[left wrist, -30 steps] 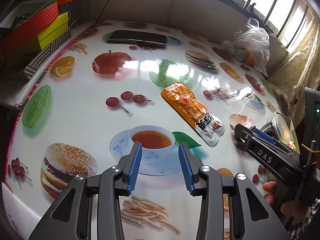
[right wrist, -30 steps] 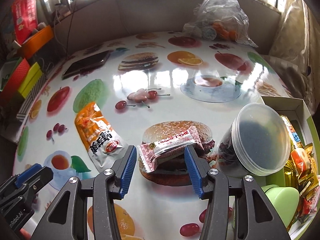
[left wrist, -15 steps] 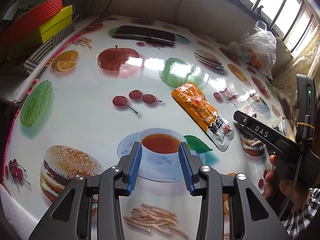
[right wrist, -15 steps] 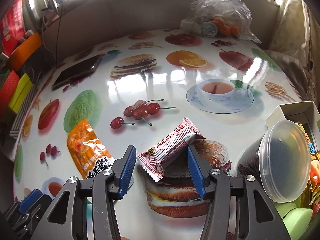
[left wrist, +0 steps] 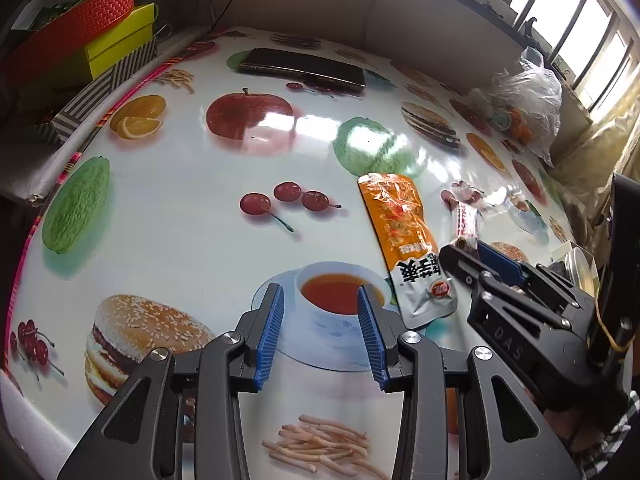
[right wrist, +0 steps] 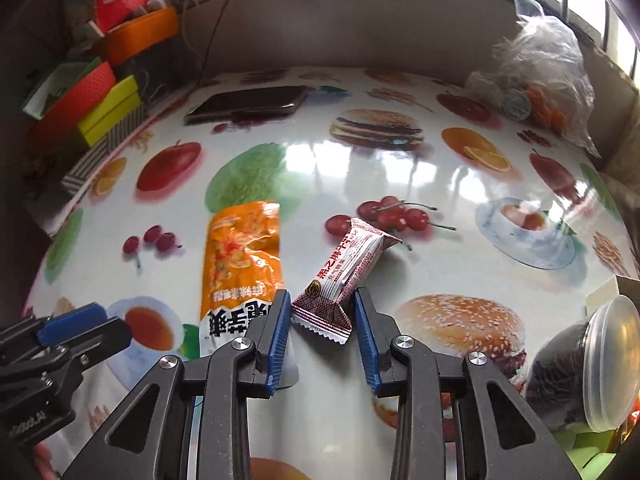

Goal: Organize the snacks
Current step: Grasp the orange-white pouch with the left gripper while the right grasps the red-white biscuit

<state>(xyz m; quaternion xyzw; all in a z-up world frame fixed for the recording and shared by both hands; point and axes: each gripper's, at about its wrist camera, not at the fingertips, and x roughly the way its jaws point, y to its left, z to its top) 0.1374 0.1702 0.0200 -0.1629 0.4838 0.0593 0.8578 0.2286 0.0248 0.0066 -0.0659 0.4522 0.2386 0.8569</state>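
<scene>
Fingers of the right gripper [right wrist: 322, 312] are closing around the near end of a red-and-white snack bar [right wrist: 346, 272], which sits between the blue pads; the right pad seems to touch the wrapper, the left stands just beside it, so a firm grasp cannot be told yet. The bar angles away from the gripper, its far end toward the middle of the table [right wrist: 360, 168], and whether it is lifted off the surface cannot be told. Just to its left an orange snack pouch [right wrist: 240, 264] lies flat on the printed tablecloth, its white end under the gripper's left finger. The left gripper [left wrist: 320, 328] hangs near the table's front edge with its jaws parted and nothing between them, over a printed teacup. A clear lidded tub [right wrist: 592, 364] of dark contents lies on its side at the table's right edge. A phone [right wrist: 248, 104] rests near the far left edge, and a plastic bag [right wrist: 536, 80] sits at the far right corner.
</scene>
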